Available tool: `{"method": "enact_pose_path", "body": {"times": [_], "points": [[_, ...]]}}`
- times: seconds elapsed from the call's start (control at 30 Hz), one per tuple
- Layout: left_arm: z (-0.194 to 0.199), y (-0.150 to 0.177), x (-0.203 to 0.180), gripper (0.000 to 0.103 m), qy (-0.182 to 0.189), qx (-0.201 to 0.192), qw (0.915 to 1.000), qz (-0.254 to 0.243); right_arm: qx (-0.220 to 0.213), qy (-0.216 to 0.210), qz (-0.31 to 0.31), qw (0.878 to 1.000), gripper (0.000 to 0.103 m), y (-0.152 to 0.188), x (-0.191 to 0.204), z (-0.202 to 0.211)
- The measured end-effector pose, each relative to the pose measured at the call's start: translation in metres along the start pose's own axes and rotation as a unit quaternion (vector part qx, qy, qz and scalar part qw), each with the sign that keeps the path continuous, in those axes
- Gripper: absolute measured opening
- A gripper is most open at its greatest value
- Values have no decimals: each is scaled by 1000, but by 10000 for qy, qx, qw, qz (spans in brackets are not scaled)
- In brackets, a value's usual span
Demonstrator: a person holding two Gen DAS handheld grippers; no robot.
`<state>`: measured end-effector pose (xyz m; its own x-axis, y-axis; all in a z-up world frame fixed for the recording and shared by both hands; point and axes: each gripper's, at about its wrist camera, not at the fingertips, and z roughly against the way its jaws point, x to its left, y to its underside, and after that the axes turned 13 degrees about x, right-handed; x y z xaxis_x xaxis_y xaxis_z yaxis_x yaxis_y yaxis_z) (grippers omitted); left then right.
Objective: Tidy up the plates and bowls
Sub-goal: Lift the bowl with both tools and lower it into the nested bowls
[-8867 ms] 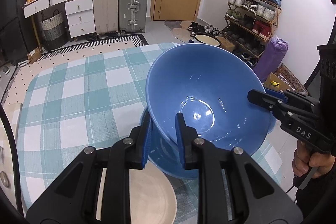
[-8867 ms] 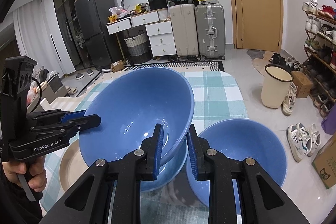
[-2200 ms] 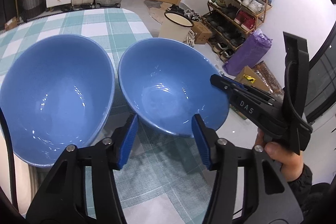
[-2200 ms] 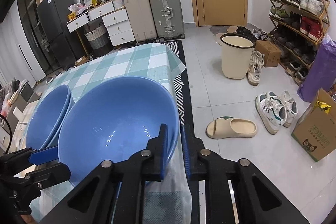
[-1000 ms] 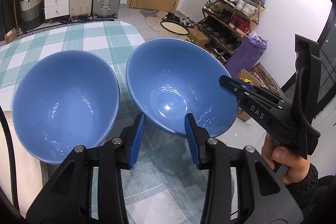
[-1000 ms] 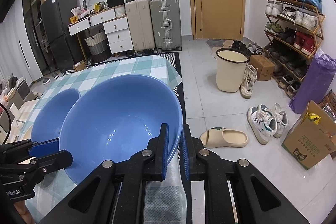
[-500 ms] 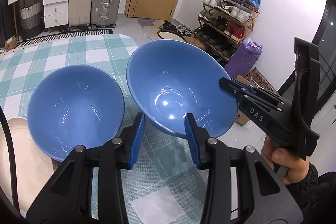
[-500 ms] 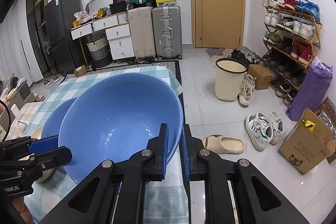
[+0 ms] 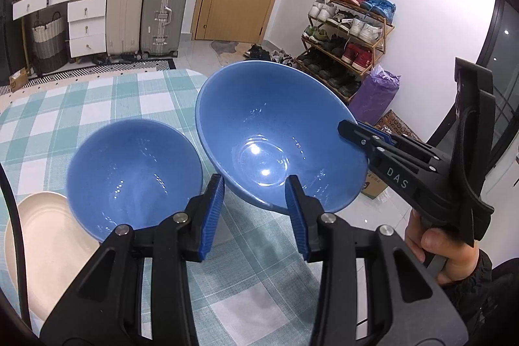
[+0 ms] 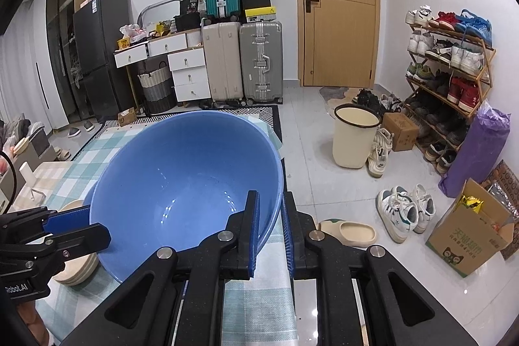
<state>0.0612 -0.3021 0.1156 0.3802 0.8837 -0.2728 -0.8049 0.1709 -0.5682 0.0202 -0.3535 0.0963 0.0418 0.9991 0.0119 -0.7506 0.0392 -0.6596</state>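
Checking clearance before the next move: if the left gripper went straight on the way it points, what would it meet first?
Probably the near wall of the bowl held by the right gripper; it hangs right ahead of the left gripper. Depth is unclear.

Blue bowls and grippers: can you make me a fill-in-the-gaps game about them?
1. The right gripper pinches the lifted glossy blue bowl by its ____.
2. The left gripper holds ____.
3. The second blue bowl rests beside a round ____ plate.
4. The checked tablecloth is teal and ____.

Missing words: rim; nothing; cream; white
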Motion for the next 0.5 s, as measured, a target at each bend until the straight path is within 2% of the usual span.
{"method": "enact_pose_path", "body": {"times": [0.5], "points": [[55, 18, 9, 36, -140, -197, 9996, 114, -145, -74, 261, 9995, 14, -10, 38, 19]]}}
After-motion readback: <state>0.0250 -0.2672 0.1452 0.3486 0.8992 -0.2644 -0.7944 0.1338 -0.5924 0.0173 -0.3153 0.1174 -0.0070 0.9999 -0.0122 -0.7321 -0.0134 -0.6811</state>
